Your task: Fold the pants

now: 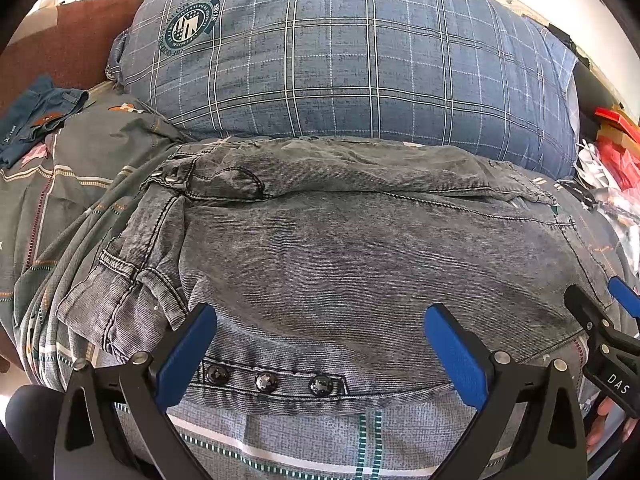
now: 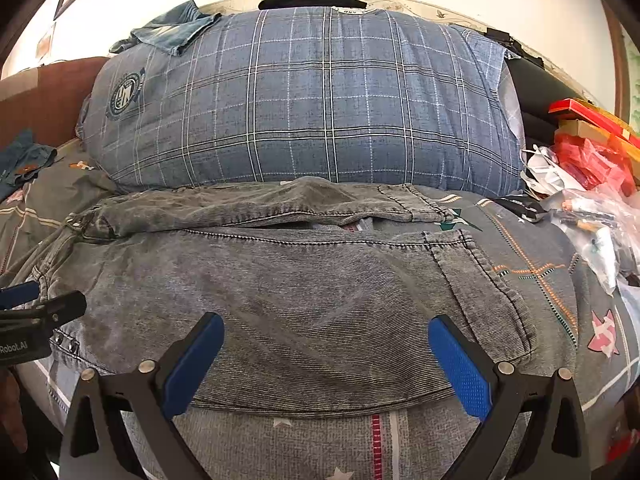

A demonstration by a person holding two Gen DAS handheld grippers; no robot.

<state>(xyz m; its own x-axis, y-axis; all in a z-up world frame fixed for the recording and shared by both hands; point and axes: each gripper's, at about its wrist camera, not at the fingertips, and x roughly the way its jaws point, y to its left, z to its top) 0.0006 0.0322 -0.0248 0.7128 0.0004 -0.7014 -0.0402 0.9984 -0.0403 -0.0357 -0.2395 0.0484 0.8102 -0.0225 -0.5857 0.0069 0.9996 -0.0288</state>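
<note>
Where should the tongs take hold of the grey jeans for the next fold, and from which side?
Probably at the near long edge of the grey jeans, coming from the person's side. That edge lies flat and free on the bedspread, just before both open tongs: left tongs near the studs, right tongs toward the hem.

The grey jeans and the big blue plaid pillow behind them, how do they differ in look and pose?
The grey jeans are washed grey denim with dark stitched seams; the blue plaid pillow is blue cloth crossed by white and dark lines, with a round crest near one corner. The jeans lie flat and partly folded on the bedspread; the pillow bulges plump behind them. Both rest on the bed, wide side facing the open grippers.
</note>
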